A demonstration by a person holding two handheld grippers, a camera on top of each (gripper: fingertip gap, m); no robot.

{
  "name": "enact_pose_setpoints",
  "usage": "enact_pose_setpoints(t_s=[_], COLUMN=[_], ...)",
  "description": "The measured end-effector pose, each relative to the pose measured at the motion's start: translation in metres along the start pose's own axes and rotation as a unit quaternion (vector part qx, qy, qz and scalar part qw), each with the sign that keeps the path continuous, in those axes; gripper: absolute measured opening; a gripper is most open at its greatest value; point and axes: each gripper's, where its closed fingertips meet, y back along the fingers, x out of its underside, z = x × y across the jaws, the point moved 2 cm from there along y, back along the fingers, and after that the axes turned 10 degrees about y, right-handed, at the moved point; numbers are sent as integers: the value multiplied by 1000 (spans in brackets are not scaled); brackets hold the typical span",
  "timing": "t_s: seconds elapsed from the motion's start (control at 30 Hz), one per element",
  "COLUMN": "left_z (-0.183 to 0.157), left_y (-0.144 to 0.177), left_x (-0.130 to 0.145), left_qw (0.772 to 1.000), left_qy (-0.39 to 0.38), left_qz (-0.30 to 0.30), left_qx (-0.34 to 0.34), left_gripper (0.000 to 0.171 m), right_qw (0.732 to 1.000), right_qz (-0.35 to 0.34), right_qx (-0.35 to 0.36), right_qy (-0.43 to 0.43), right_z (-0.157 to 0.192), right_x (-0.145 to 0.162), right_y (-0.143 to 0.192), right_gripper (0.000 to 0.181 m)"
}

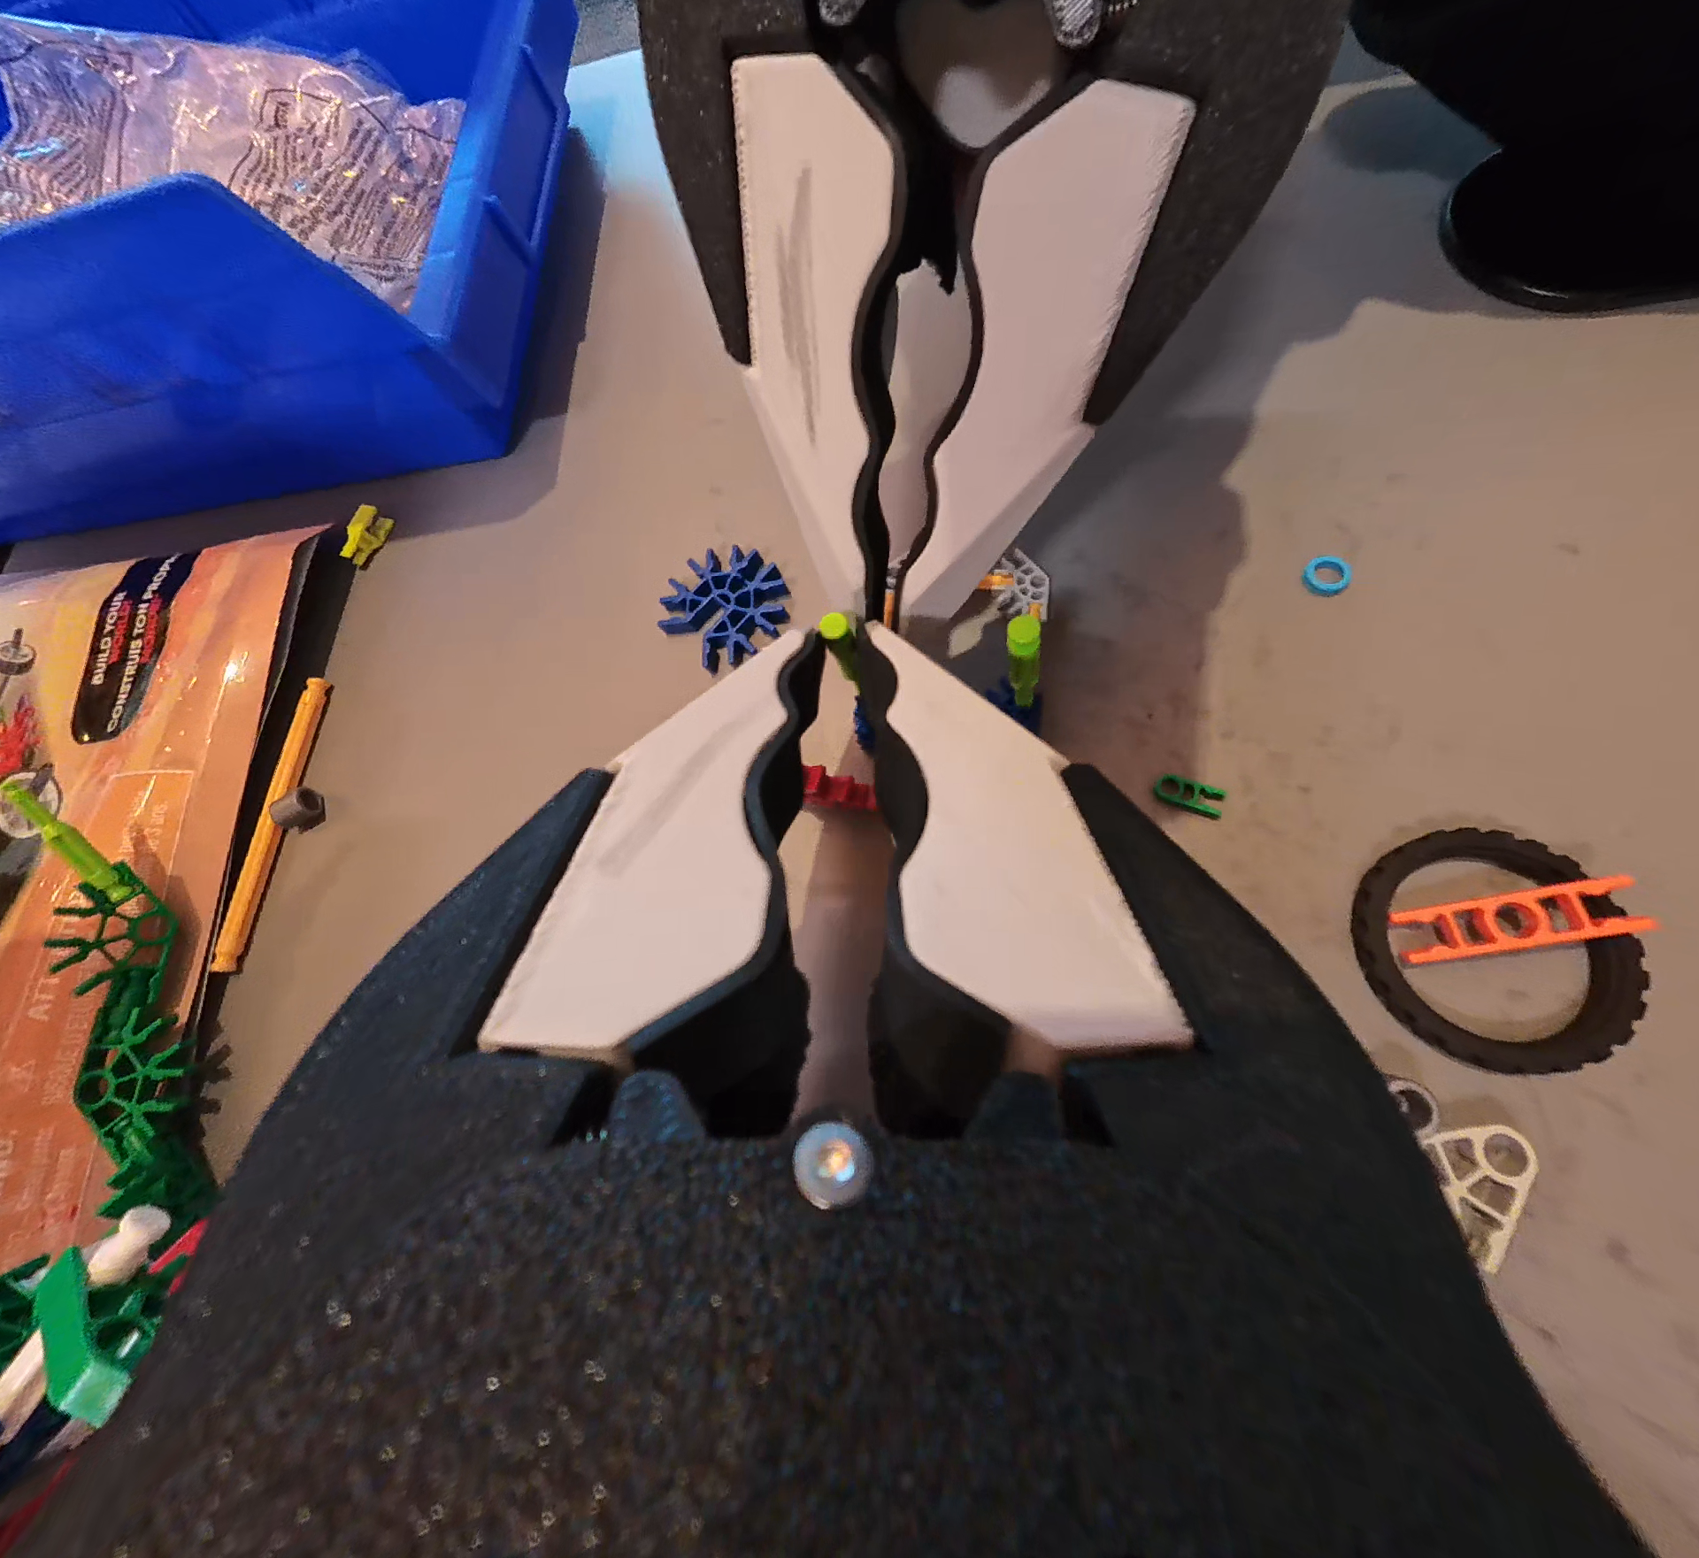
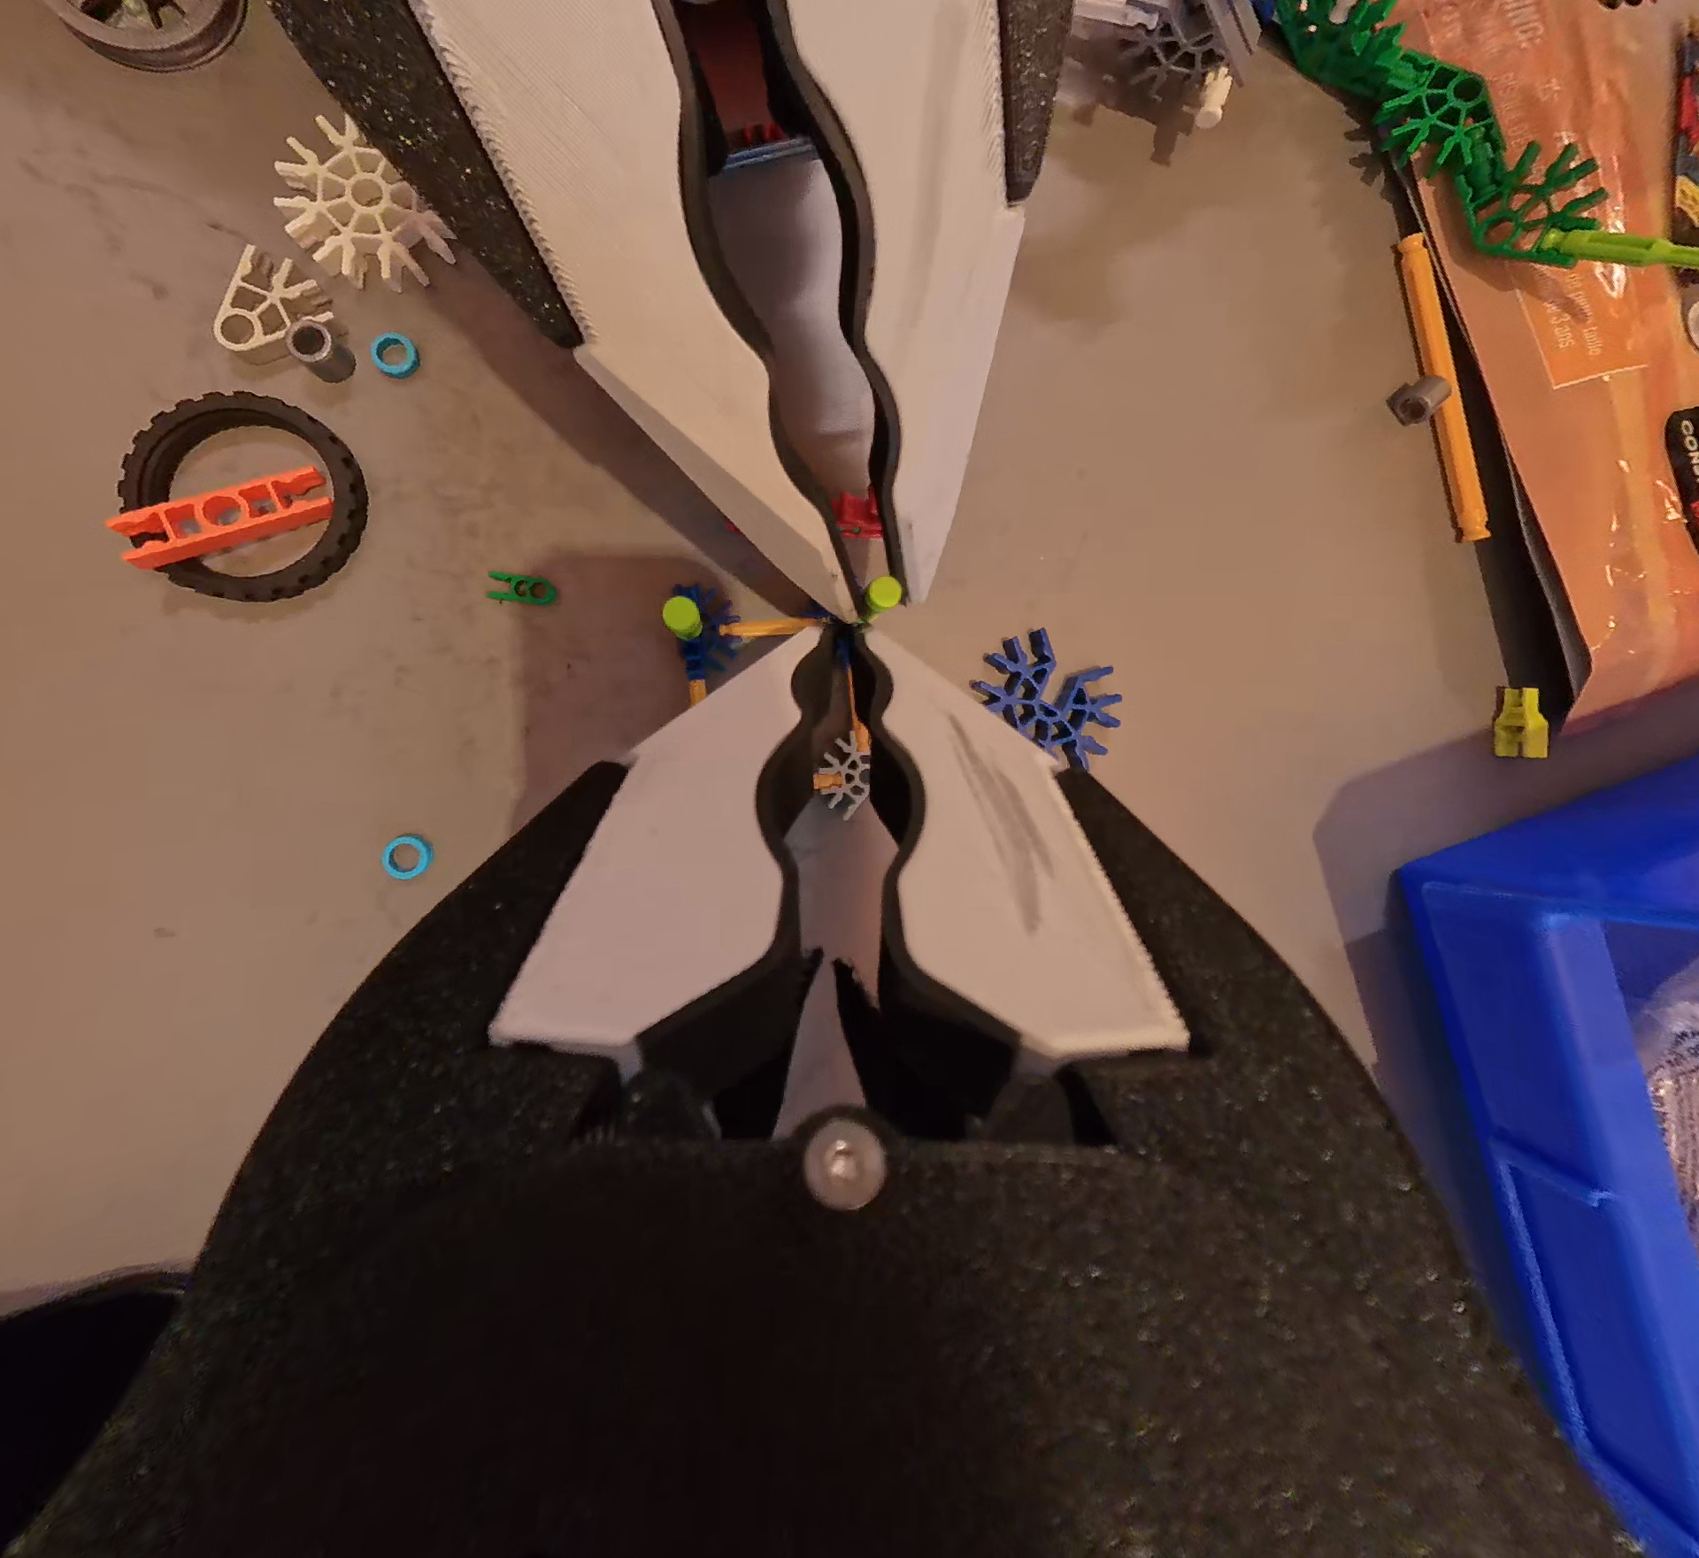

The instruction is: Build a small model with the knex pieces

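Observation:
My left gripper [image 1: 841, 641] is shut on the top of a lime green rod [image 1: 835, 627] that stands in a small toy assembly of blue connectors and yellow rods [image 2: 726, 627]. My right gripper [image 2: 841, 636] meets it tip to tip from the far side and is shut on the assembly's blue hub and yellow rods. A second lime rod [image 1: 1022, 641] stands in the assembly beside them. A red connector [image 1: 837, 790] lies under the left jaws. A grey connector [image 2: 844, 774] shows between the right jaws. The assembly rests on the grey table.
A blue bin [image 1: 276, 301] holding a plastic bag is at the far left. A loose blue snowflake connector [image 1: 726, 604], a black tyre [image 1: 1379, 962] with an orange connector [image 1: 1517, 921], a printed bag [image 1: 138, 778], green connectors [image 1: 129, 1008], a long yellow rod [image 1: 271, 824] and small rings lie around. The grippers are tip to tip, or close to it.

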Motion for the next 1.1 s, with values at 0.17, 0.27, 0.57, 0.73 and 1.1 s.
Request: enact_pose_setpoints(t_s=[0.17,0.27,0.57,0.73,1.1], left_z=[2,5,12,22,40], left_y=[3,9,20,35,79], left_x=[-3,-11,-28,-39,-65], left_qw=[1000,999,993,983,925], left_qy=[2,8,26,67,189], left_qz=[-17,-45,-112,-169,-326], left_qx=[-1,-5,-11,-10,46], left_gripper=[3,3,3,3,3], right_qw=[999,998,988,970,934], right_qz=[0,-6,-71,-191,-345], right_qx=[19,35,20,40,15], right_qy=[-26,-57,-139,-145,-94], right_z=[-10,-19,-27,-38,-30], right_x=[6,12,22,1,-40], right_y=[4,11,30,57,77], right_gripper=[21,29,32,32,65])
